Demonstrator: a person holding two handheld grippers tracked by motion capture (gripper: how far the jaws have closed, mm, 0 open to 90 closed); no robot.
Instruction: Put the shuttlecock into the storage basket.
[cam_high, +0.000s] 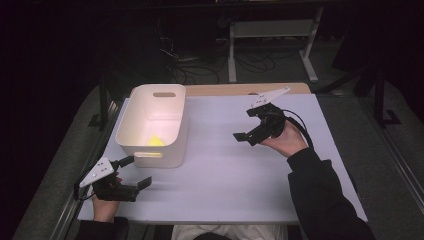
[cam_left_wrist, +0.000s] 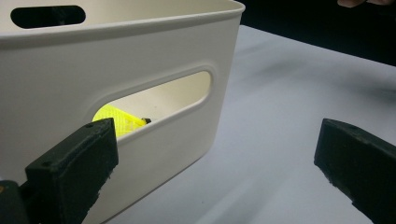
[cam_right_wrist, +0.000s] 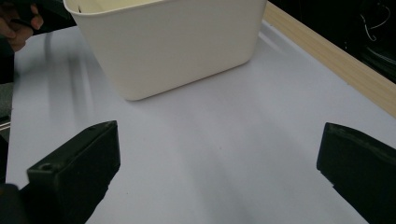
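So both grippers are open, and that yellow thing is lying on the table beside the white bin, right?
Not quite. The yellow thing lies inside the white bin, as the high view shows. The left gripper and right gripper are indeed open.

A white table (cam_high: 220, 165) seen from above, in a dark room. A cream plastic bin (cam_high: 172, 145) with handle slots stands on its left half; a small yellow object (cam_high: 155, 140) lies inside on the bottom. The left gripper (cam_high: 138, 171), held at the table's near left corner, has its jaws spread, just beside the bin. The right gripper (cam_high: 244, 124), jaws also apart, is raised over the right half, well apart from the bin.
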